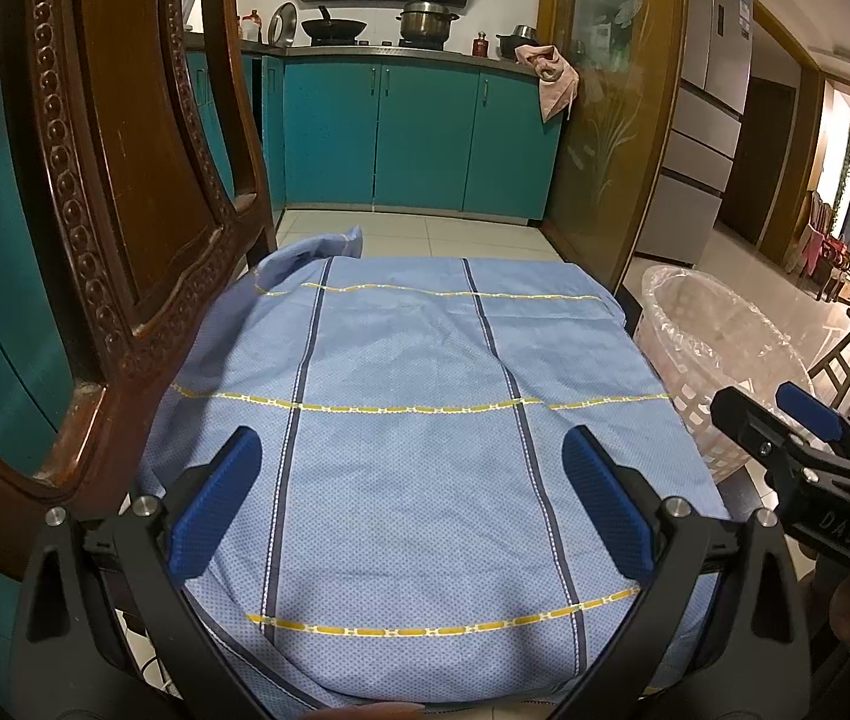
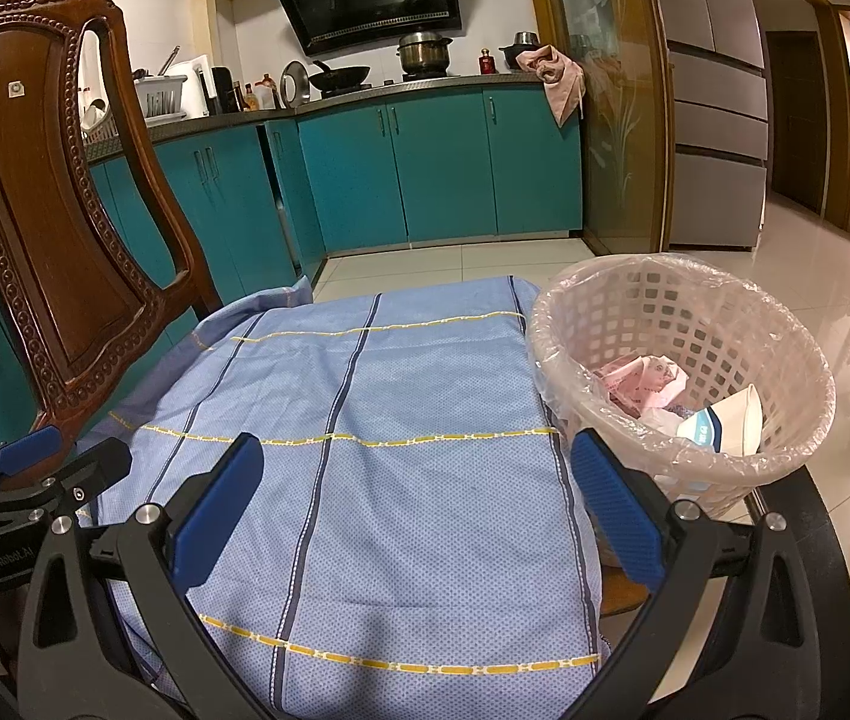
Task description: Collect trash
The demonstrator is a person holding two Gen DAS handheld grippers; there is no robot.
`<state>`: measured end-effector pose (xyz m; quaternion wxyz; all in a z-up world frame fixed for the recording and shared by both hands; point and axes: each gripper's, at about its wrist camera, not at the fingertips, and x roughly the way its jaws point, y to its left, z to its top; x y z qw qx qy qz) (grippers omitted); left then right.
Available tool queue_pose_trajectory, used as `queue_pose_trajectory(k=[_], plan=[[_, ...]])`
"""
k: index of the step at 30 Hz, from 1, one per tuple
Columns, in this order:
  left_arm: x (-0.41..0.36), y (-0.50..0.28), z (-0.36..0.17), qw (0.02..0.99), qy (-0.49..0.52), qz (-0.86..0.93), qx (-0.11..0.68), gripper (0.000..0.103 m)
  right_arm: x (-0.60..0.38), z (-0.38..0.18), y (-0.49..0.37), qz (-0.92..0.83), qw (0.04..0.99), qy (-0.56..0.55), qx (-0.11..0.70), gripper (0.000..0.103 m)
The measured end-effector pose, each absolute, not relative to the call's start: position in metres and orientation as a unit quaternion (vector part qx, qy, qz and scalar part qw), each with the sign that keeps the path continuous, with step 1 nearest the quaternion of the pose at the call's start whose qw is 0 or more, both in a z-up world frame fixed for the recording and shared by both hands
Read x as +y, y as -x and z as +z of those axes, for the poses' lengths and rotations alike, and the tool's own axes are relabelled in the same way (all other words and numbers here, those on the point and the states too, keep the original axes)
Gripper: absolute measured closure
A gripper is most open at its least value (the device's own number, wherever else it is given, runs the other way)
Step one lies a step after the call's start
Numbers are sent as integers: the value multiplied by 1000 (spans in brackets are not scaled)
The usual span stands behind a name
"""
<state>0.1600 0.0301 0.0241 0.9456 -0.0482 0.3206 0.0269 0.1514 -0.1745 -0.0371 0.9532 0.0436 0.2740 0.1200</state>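
A pale pink lattice waste basket [image 2: 635, 306] lined with clear plastic stands at the right of a table covered with a blue cloth [image 2: 365, 432]. Inside lie crumpled pink paper [image 2: 644, 381] and a white and blue package [image 2: 719, 420]. The basket also shows in the left wrist view [image 1: 707, 324]. My left gripper [image 1: 413, 450] is open and empty above the cloth [image 1: 413, 360]. My right gripper [image 2: 419, 456] is open and empty above the cloth, its right finger near the basket. No loose trash shows on the cloth.
A carved wooden chair [image 2: 47, 210] stands at the table's left; it fills the left of the left wrist view [image 1: 95, 210]. Teal kitchen cabinets [image 2: 437, 168] and a tiled floor lie beyond. A wood-framed glass door [image 2: 611, 90] and a fridge [image 2: 713, 90] stand at the right.
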Motion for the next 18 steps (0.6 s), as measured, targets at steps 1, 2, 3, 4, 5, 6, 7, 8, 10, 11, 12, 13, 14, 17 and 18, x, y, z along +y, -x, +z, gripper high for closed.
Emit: queue_pose_trajectory(k=[1,2,3,4,5,6,7,8,10,11,12,13,14,17,18], plan=[[30,-160,24,946,49,26,320,3,-174,-37,-151,120,953,-44,274,3],[30,-160,24,946,49,24,320,3,-174,-37,-151,120,953,-44,274,3],[30,-159,25,946,49,23,319,3,-174,-37,-151,120,953,-44,274,3],[29,-159,25,947,49,24,317,3,-174,-37,-151,120,953,-44,274,3],[29,-158,26,948,49,24,315,3,-174,-37,-151,120,953,-43,274,3],[29,-157,26,948,50,25,313,3,-174,-37,-151,120,953,-43,274,3],[29,-157,26,948,49,26,313,3,-174,-37,-151,121,953,-43,274,3],[28,-157,26,948,48,26,314,3,-174,-37,-151,121,953,-43,274,3],[27,-157,25,948,44,28,314,3,-175,-37,-151,122,953,-43,275,3],[27,-157,25,948,42,29,313,3,-175,-37,-151,122,953,-43,275,3],[26,-157,26,949,37,31,312,3,-175,-37,-151,122,953,-43,275,3],[25,-157,25,949,35,31,313,3,-175,-38,-151,122,953,-43,275,3],[25,-158,25,948,35,31,314,3,-175,-37,-151,122,953,-43,275,3],[27,-160,23,946,41,30,319,3,-176,-38,-151,123,952,-42,276,3],[28,-160,23,946,42,30,320,3,-175,-38,-151,123,952,-42,275,3]])
